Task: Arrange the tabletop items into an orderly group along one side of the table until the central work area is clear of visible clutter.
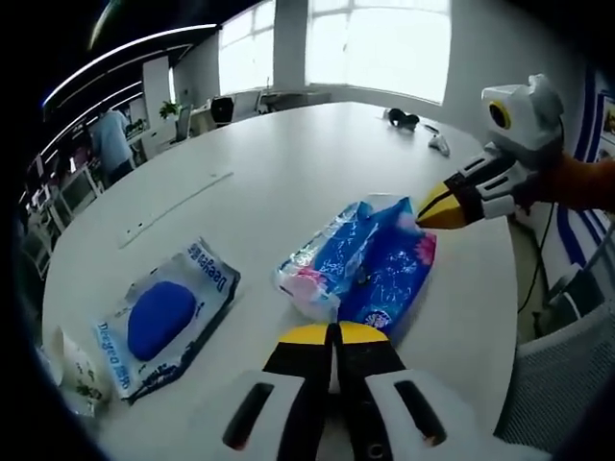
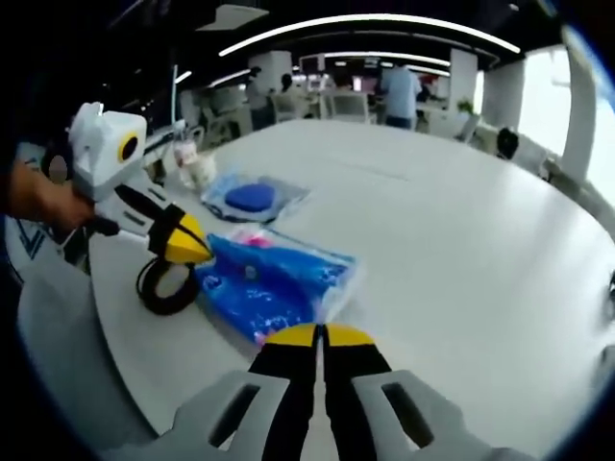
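The wide white round table [image 1: 317,163] is smooth, so the crinkly blue-and-pink plastic packet [image 1: 360,261], just ahead of both grippers, could skid away if nudged off-centre. Beyond it in the right gripper view lies the clear pouch holding a blue disc [image 2: 252,198], glossy and slack. The black cable ring [image 2: 169,286] sits beneath the left gripper [image 1: 334,333], jaws together; the right gripper [image 2: 320,334] likewise closed, empty.
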`<state>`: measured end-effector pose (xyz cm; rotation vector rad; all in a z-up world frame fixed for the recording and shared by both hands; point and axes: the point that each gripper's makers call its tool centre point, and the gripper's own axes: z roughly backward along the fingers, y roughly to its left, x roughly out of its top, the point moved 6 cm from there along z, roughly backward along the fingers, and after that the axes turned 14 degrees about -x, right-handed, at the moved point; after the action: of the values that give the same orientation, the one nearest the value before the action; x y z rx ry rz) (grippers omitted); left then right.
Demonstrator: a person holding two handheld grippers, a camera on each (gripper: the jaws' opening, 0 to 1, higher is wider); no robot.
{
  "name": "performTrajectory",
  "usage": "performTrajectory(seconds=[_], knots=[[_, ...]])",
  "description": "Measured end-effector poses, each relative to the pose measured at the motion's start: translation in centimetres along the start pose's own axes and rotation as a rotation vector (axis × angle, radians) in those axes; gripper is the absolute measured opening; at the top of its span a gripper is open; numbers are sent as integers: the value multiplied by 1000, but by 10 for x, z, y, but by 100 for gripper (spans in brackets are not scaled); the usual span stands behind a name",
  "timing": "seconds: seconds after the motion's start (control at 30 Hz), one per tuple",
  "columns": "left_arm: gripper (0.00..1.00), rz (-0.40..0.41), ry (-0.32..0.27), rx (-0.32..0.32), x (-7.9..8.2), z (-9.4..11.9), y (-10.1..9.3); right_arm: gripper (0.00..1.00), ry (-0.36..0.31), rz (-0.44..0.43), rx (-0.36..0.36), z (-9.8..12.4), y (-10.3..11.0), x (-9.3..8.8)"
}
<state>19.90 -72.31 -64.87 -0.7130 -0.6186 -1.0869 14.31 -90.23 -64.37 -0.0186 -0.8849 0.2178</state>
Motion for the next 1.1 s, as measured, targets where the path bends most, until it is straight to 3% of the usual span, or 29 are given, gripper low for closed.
performTrajectory(seconds=[1.1], knots=[[0,-39,-18,31,26,-4,20,0,-35,5,-7,-12,-18,24]])
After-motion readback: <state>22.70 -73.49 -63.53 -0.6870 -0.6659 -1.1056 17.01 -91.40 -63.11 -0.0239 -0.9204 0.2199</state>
